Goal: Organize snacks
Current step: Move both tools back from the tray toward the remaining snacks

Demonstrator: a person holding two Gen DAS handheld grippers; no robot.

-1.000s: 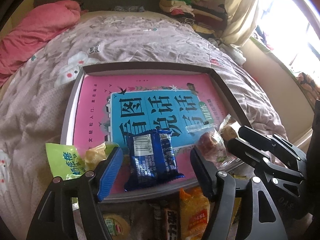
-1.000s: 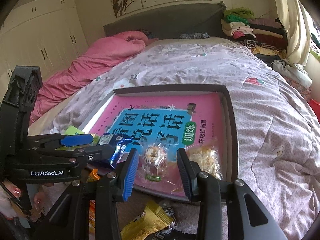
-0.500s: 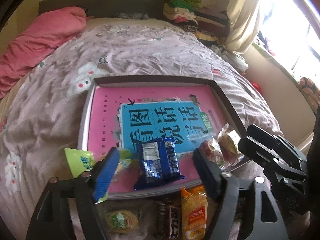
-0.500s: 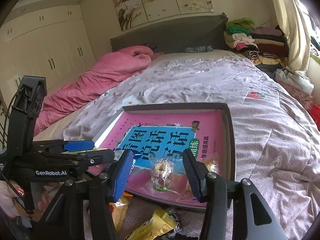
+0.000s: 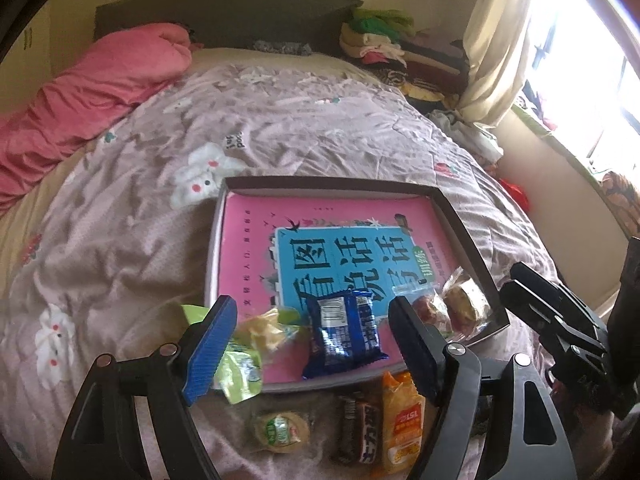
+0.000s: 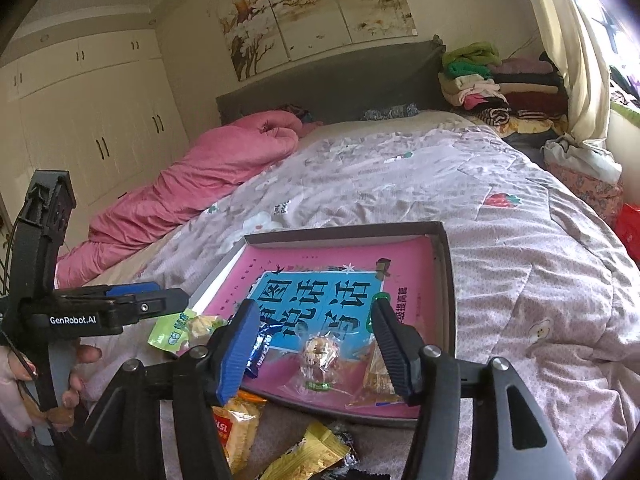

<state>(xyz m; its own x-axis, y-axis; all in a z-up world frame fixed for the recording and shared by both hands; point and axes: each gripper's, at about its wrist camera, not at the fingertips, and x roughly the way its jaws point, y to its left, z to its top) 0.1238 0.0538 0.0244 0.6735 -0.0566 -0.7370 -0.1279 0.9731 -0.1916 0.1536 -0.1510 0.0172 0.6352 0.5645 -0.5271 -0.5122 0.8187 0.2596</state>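
Four wrapped snacks lie along the near edge of a shallow tray on the bed: green packet, blue packet, round clear-wrapped sweet, pale cake. More snacks lie loose before it. The left gripper gapes wide, empty; the right gripper, jaws just widening, grips nothing.

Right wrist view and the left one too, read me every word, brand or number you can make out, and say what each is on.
"GenRobot.AI": white letters on the left claw body.
"看图说话写话": large characters on the pink book in the tray.
"训练": green badge on that book.
"LSL": on the orange snack packet.
"士力架": probably, on the brown bar; blurred.
Blue packet, green packet, round snack: too blurred.
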